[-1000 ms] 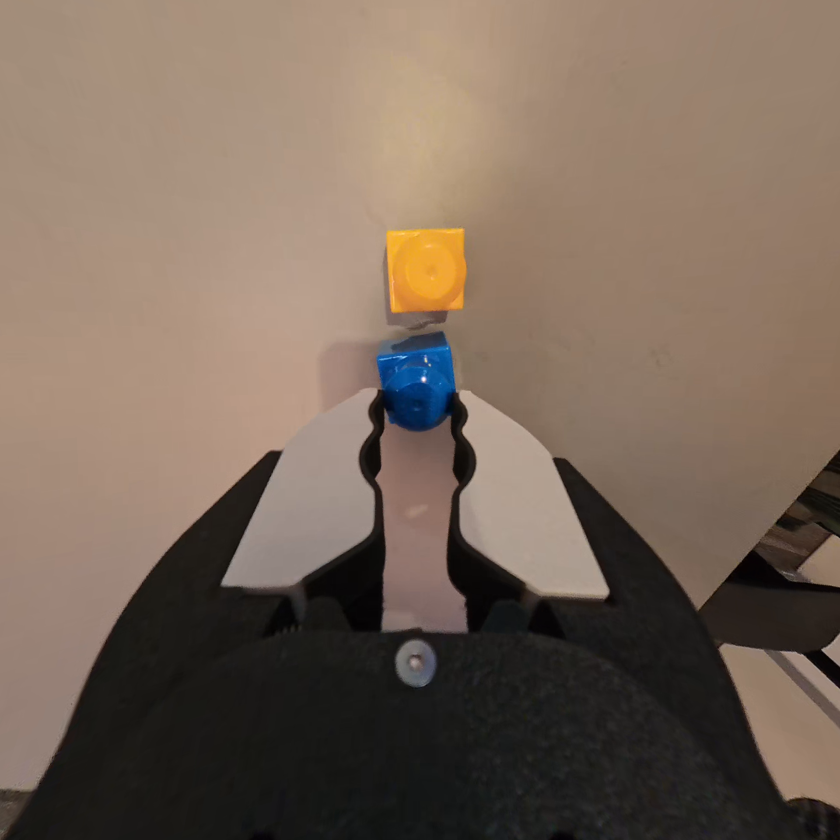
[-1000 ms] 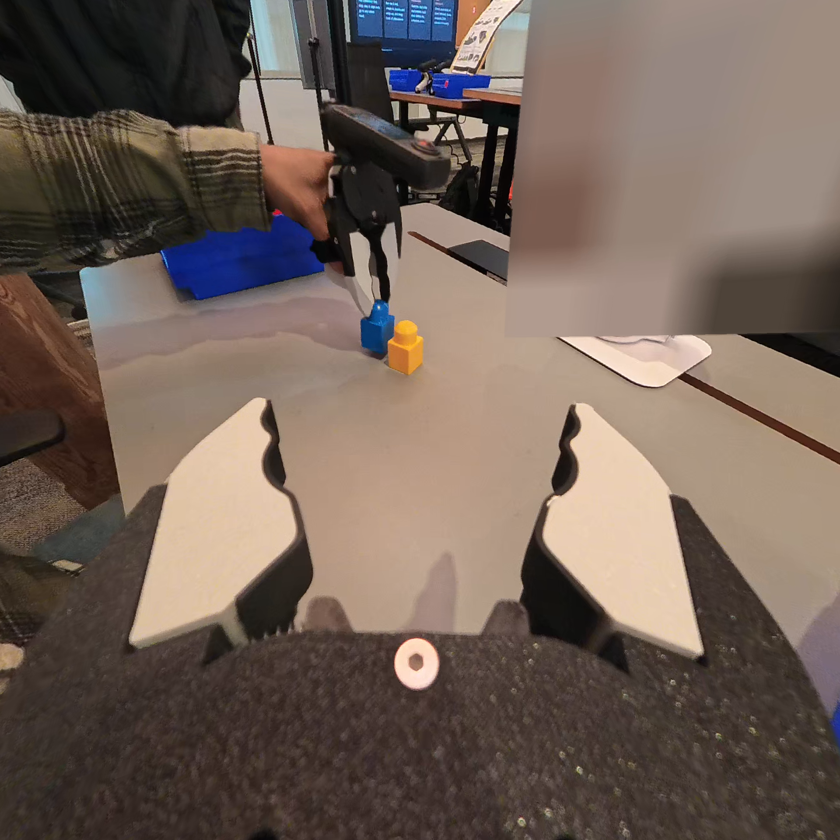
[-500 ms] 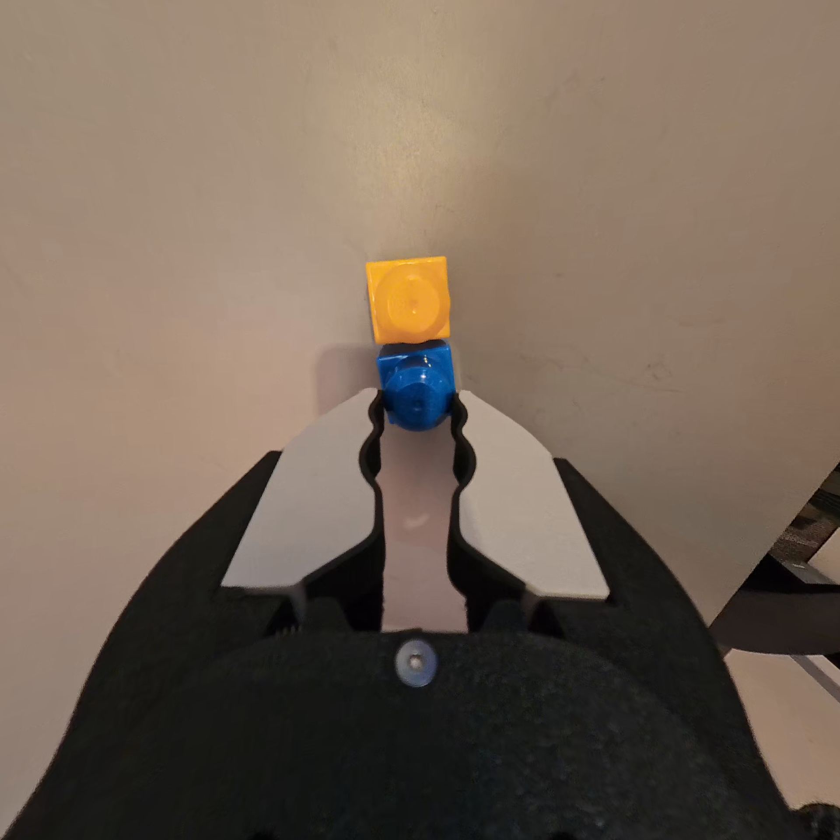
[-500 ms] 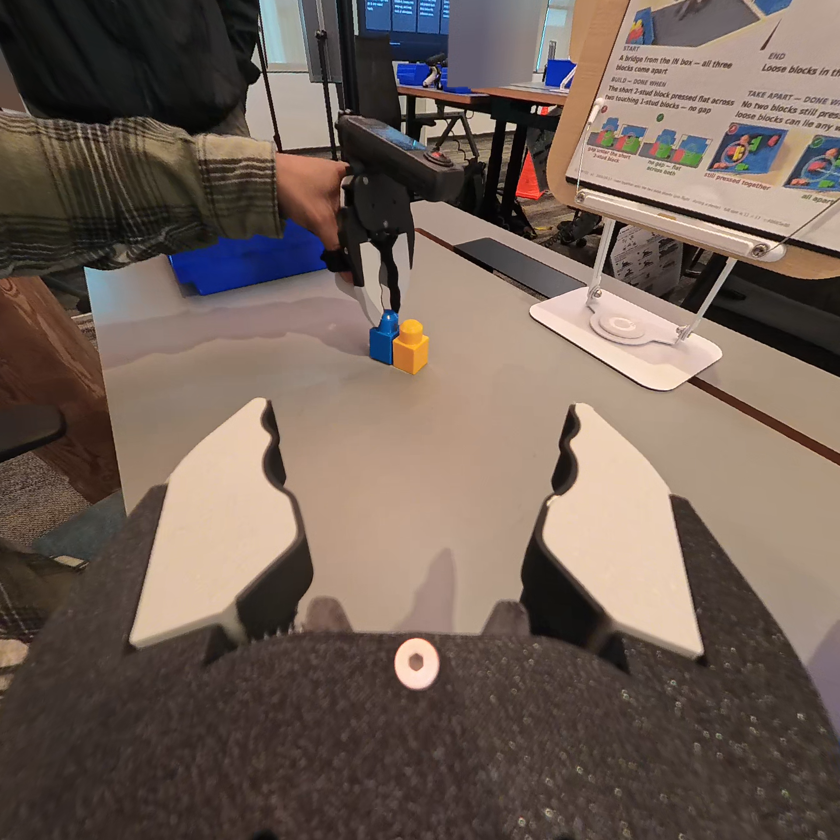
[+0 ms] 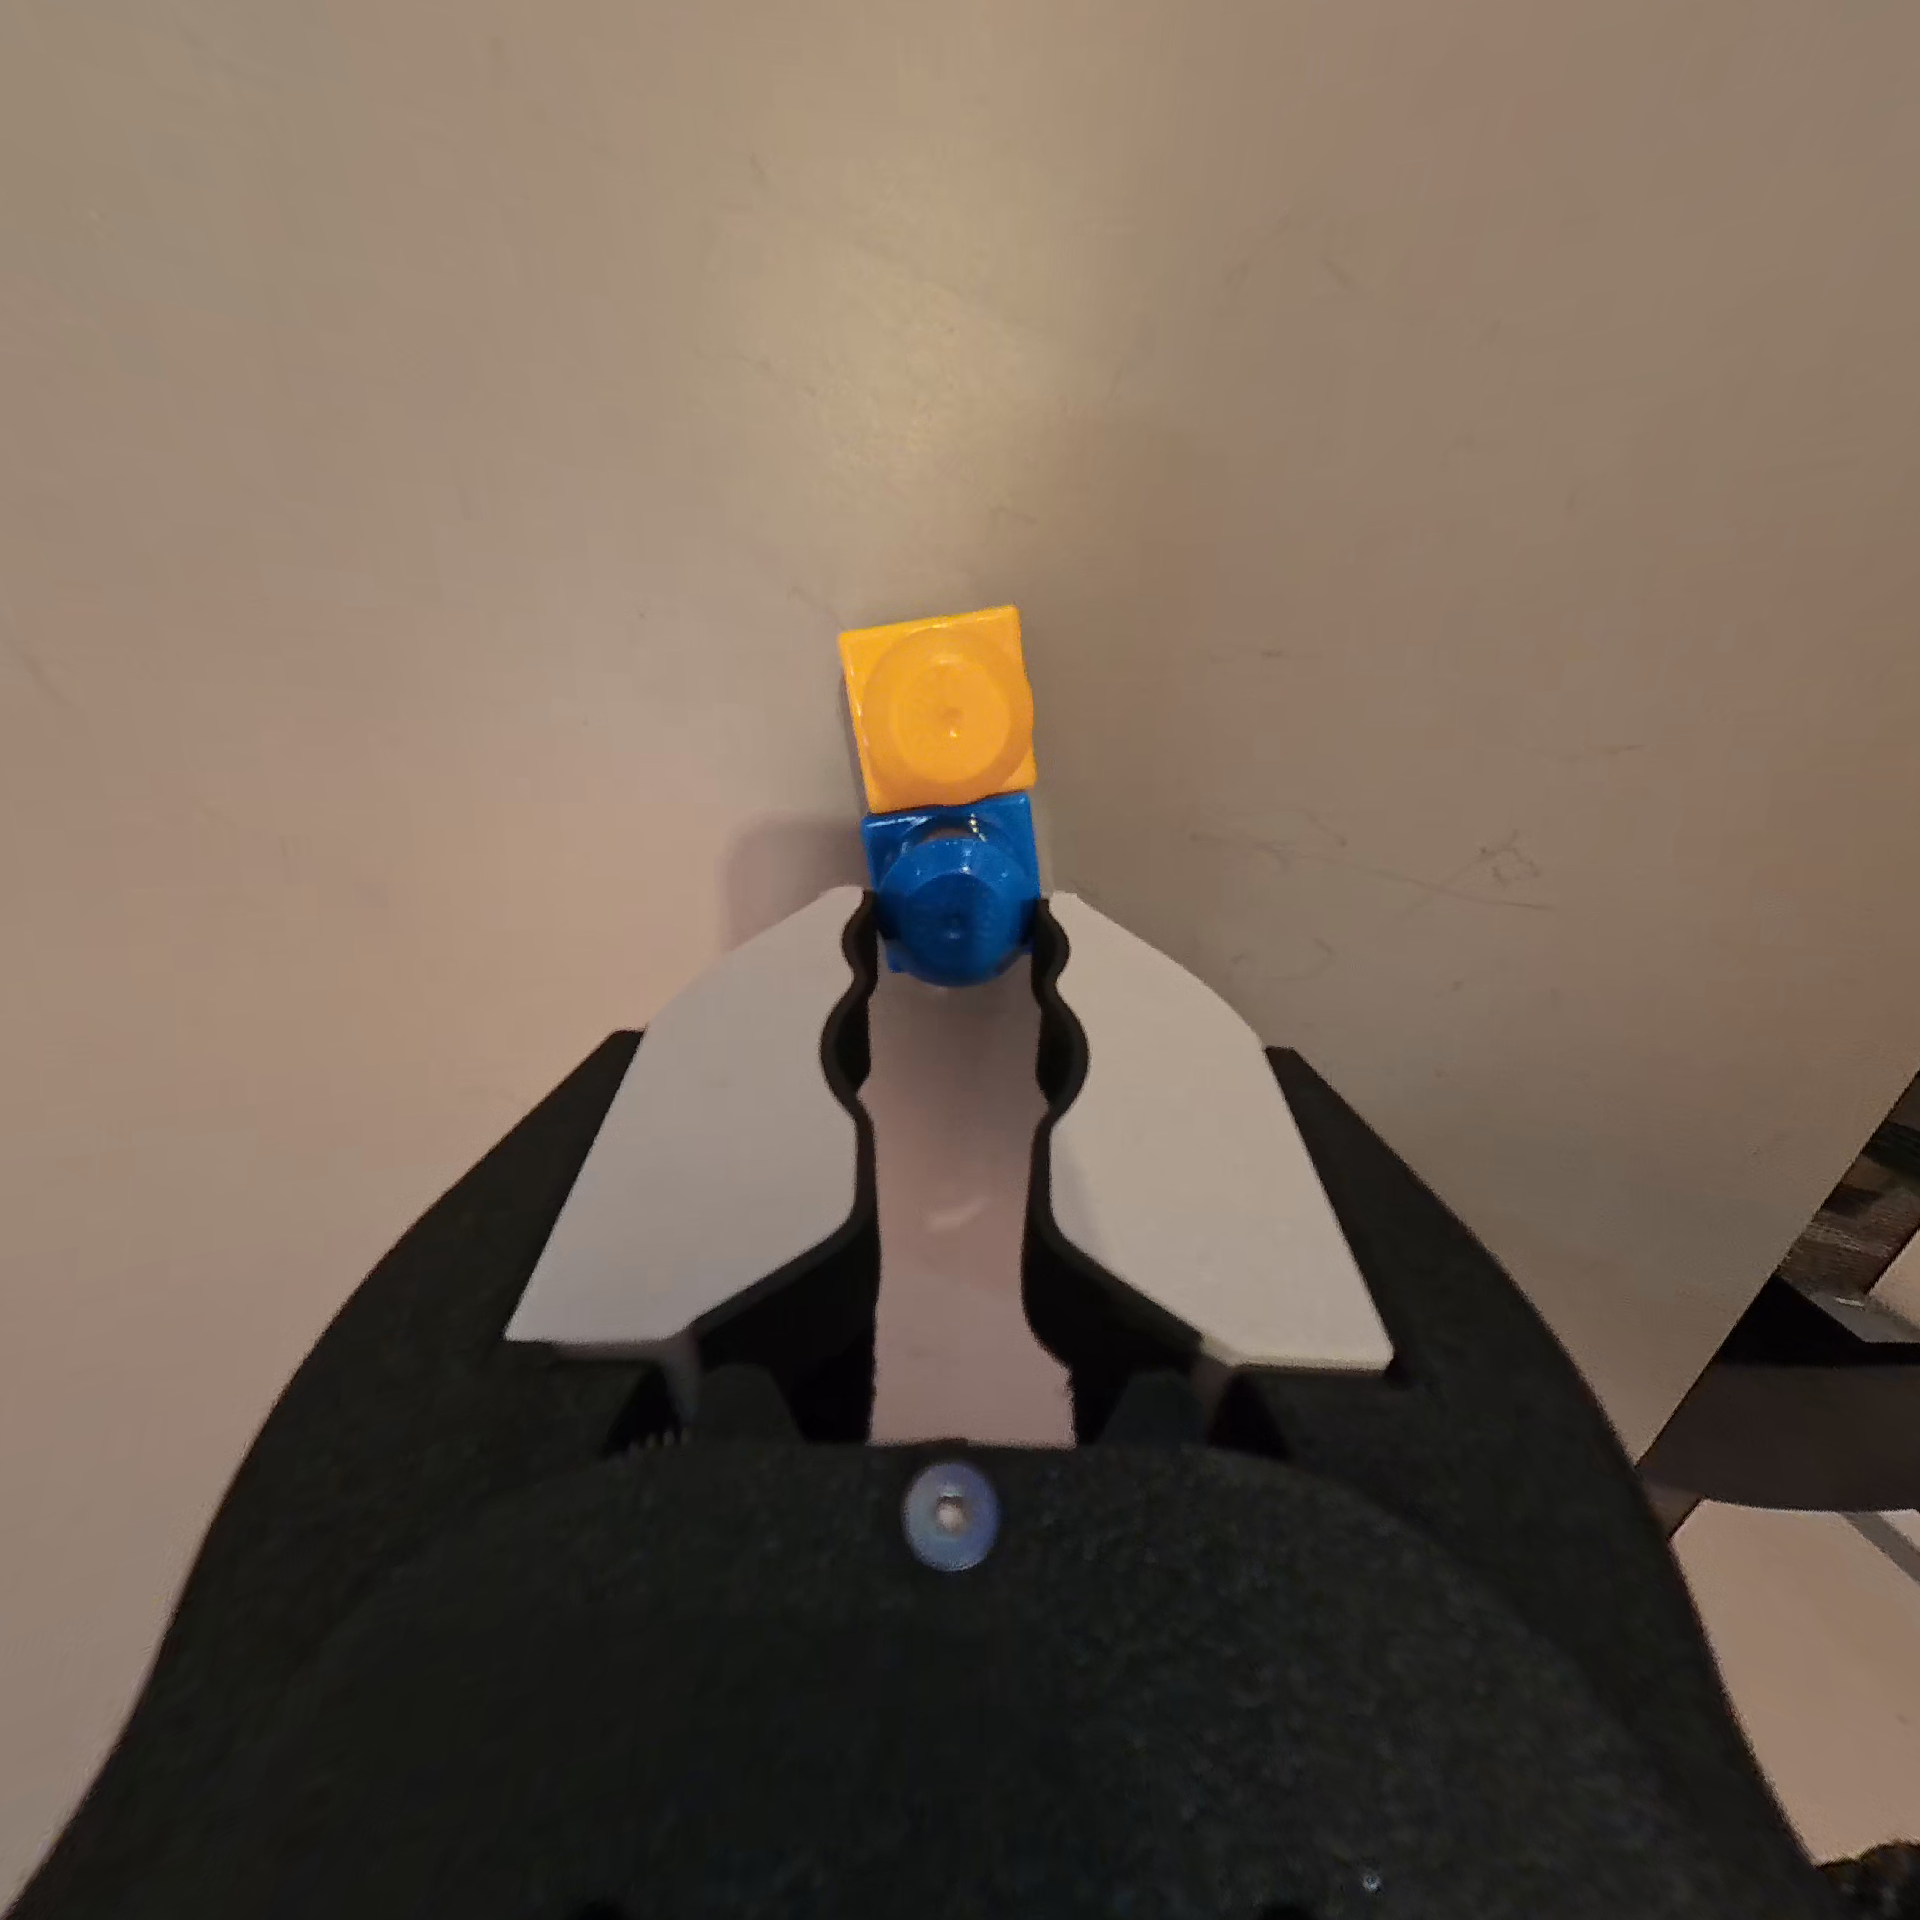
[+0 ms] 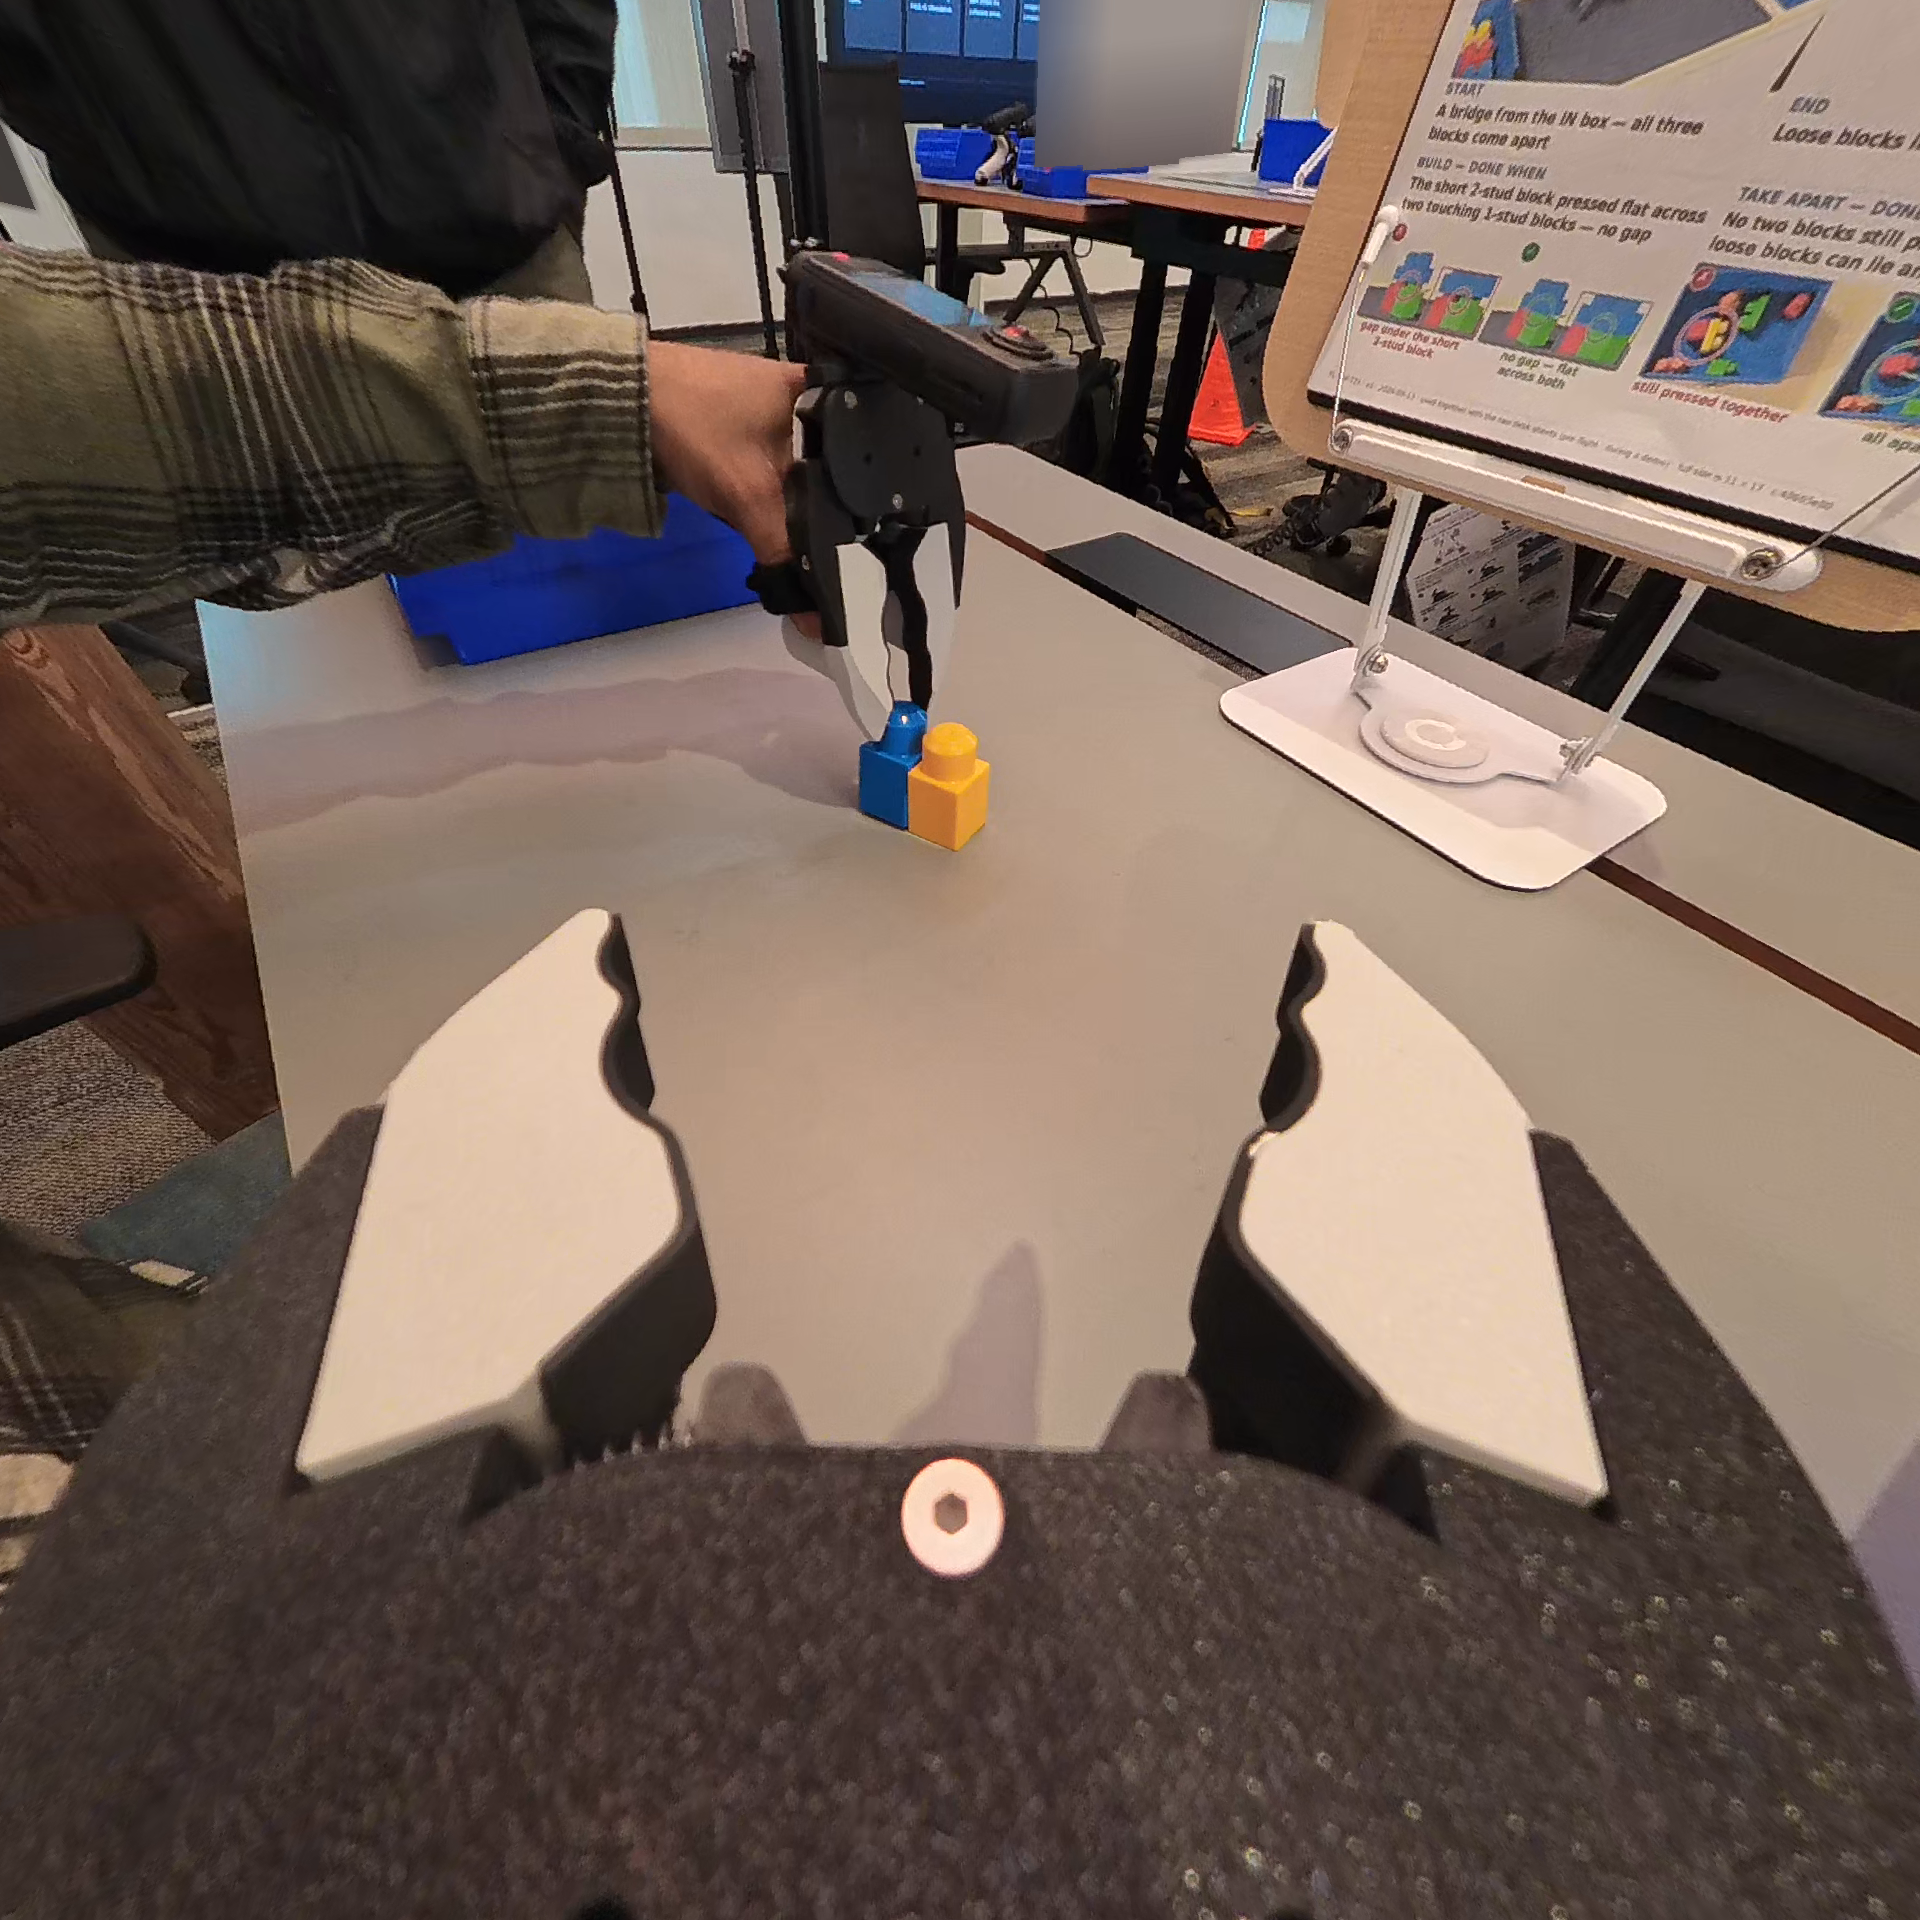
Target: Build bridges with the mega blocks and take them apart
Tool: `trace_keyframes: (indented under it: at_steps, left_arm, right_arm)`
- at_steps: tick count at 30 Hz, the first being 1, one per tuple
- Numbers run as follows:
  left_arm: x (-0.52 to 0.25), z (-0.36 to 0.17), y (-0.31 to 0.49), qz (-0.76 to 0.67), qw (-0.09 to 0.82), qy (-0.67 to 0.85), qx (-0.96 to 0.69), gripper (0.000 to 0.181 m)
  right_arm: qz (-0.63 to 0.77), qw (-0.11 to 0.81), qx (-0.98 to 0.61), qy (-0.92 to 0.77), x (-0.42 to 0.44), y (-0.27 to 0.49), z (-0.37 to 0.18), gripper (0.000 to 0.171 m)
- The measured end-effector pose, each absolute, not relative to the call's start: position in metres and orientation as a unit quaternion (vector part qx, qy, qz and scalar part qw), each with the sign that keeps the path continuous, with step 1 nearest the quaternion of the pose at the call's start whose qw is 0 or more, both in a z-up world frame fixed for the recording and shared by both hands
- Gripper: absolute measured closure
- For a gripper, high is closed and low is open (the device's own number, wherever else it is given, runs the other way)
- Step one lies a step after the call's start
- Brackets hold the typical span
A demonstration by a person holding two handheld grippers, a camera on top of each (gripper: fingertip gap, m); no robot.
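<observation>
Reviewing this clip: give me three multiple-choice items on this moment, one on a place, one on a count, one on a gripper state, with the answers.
1. Where does the yellow block stand?
A. against the blue block on the table
B. stacked on the blue block
C. in the blue bin

2. How many blocks are on the table?
A. one
B. two
C. four

3. How is the right gripper?
A. shut on the yellow block
B. shut on nothing
C. open, holding nothing

Answers: 1 A, their sides meet with both bases on the table; 2 B, one blue and one yellow; 3 C, its fingers stand wide apart, while the left gripper clamps the blue block's stud.
</observation>
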State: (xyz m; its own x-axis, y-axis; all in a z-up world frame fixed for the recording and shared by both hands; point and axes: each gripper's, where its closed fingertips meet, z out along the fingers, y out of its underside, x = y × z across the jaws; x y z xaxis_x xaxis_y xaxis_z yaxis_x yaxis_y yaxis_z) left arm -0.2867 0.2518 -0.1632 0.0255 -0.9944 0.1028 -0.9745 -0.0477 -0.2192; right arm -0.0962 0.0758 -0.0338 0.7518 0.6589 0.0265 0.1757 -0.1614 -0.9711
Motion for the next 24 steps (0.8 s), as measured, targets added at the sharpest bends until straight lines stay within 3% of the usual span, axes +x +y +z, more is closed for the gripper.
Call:
trace_keyframes:
  at_steps: [24]
  left_arm:
    - [-0.2837, -0.1596, 0.2560, -0.129, 0.058, 0.682, -0.717, 0.154]
  right_arm:
    - [0.209, 0.581, -0.731, -0.292, -0.1013, 0.0746, -0.0323, 0.055]
